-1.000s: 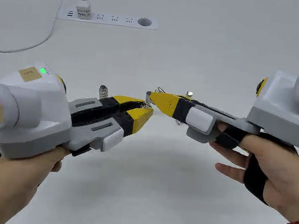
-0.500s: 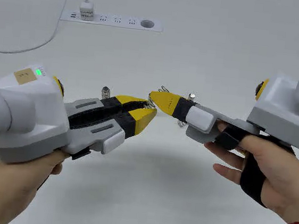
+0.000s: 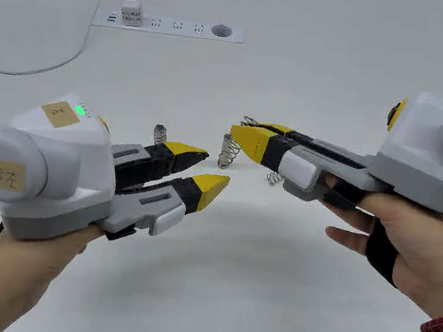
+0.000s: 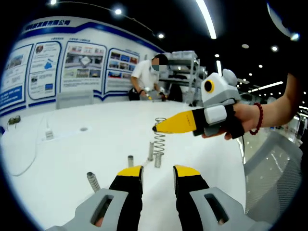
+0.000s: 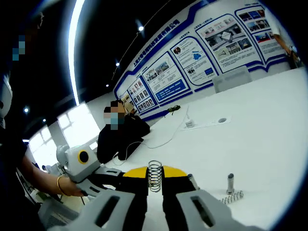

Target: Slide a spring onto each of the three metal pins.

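Note:
My right gripper point(image 3: 235, 134) is shut on an upright spring point(image 3: 228, 151), whose coils stand between its yellow tips point(image 5: 154, 175). In the left gripper view this spring point(image 4: 159, 137) hangs from the right gripper's tip point(image 4: 155, 129) just above a short metal pin point(image 4: 158, 160). A bare pin point(image 4: 130, 160) stands to the left of it. Another pin carries a spring point(image 3: 160, 134) behind my left gripper point(image 3: 211, 170). That gripper is open, with nothing between its jaws point(image 4: 158, 169), a little short of the held spring.
Loose springs lie on the white table by the right gripper point(image 3: 273, 177) and behind it point(image 3: 248, 122). A power strip point(image 3: 169, 26) with a plug and cable lies at the far edge. People stand at the table's far end point(image 4: 147, 79).
My left gripper's jaws have opened and it has drawn back to the left. The right gripper has stayed near the middle with the spring at its tip.

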